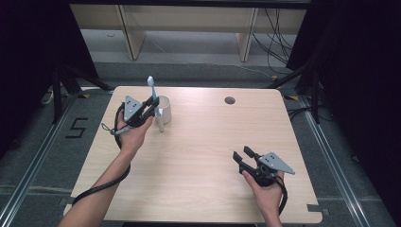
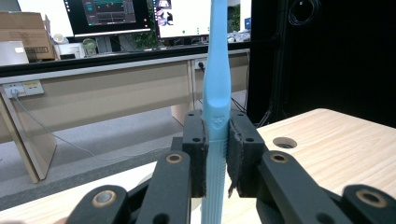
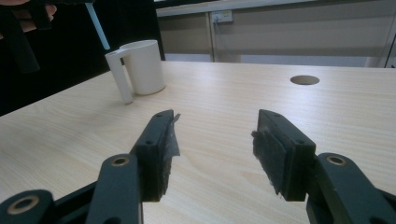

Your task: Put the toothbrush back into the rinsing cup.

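- Your left tool (image 2: 215,156) clamps the toothbrush (image 2: 217,84) mid-handle, upright, just above the mug (image 1: 164,109): light, stiff, slippery plastic; grip its ribbed section.
- Your right tool (image 3: 215,149) rests wide, empty, on the tabletop (image 1: 203,142).

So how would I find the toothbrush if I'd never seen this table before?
Start at the wooden table and look to its far left corner, where a white mug stands. Just beside it, the left gripper holds a light blue toothbrush upright, pinched between its black jaws. It is the one blue thing there, and it sticks up above the mug.
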`<state>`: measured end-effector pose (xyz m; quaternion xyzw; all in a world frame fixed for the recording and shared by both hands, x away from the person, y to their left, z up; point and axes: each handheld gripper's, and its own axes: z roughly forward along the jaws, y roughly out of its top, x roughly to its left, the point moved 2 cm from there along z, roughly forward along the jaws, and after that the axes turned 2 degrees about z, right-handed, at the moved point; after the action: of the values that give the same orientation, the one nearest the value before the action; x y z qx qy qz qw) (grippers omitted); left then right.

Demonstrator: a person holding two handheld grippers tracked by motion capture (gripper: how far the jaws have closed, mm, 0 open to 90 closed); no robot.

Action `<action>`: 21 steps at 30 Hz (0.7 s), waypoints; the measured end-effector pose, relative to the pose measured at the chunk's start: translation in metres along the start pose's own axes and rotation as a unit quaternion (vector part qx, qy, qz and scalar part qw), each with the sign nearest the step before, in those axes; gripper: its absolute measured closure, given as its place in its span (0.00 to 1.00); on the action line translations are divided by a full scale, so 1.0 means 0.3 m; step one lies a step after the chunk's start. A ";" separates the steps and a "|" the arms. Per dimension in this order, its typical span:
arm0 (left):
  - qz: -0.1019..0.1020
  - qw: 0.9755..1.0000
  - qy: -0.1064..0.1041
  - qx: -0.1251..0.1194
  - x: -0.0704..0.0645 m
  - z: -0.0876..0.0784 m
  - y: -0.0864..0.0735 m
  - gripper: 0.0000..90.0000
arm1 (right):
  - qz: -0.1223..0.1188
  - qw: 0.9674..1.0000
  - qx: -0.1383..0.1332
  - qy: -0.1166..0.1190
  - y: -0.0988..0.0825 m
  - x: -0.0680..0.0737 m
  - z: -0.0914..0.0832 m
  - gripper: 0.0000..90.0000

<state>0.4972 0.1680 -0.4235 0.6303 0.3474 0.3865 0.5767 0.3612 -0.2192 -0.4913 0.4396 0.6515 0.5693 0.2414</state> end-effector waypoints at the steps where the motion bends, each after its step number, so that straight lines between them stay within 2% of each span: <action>1: 0.001 1.000 0.001 0.002 0.001 0.001 -0.002 0.87 | 0.000 1.000 0.000 0.000 0.000 0.000 0.000 0.53; 6: -0.002 1.000 0.001 0.006 -0.001 0.007 -0.021 0.87 | 0.007 1.000 -0.006 0.004 -0.003 0.002 0.003 0.53; 7: -0.001 1.000 0.001 0.007 0.000 0.011 -0.028 0.87 | 0.000 1.000 -0.006 0.004 -0.003 -0.002 0.004 0.53; 12: -0.002 1.000 0.000 0.008 0.001 0.017 -0.044 0.87 | -0.003 1.000 -0.009 0.005 -0.004 -0.003 0.007 0.53; 15: -0.001 1.000 0.000 0.012 0.000 0.019 -0.055 0.87 | 0.009 1.000 -0.006 0.011 -0.006 0.002 0.007 0.53; 21: 0.000 1.000 0.002 0.015 0.000 0.024 -0.069 0.87 | 0.002 1.000 -0.003 0.010 -0.008 -0.001 0.004 0.53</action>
<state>0.5037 0.1668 -0.4444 0.6379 0.3548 0.3826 0.5664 0.3615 -0.2188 -0.4940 0.4347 0.6512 0.5759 0.2352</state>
